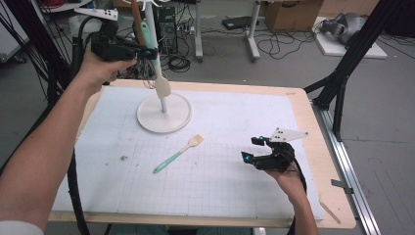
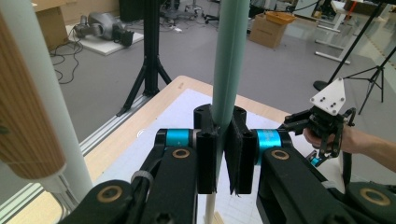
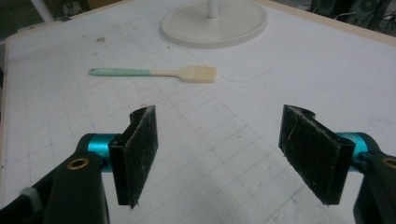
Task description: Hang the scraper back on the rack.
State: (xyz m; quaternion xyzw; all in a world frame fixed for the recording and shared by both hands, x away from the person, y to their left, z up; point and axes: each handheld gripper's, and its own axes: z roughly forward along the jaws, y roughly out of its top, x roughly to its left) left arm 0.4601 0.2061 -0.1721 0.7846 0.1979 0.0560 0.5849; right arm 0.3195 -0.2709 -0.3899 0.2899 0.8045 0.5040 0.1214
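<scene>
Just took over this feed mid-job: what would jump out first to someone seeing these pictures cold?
First, the left gripper raised at the table's far left, shut on a mint-handled utensil held upright close beside the pole of a white round-based stand. Next, the pastry brush with a mint handle lying alone near the middle of the white gridded mat. The right gripper hovers open at the near right, holding nothing.

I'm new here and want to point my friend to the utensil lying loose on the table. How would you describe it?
Start at the round white stand at the far side of the white gridded mat. Just in front of it, towards the person, lies a small brush flat on the mat, touching nothing. Its mint-green handle and pale bristle head set it apart from the spatula that the left tongs hold up by the stand.
</scene>
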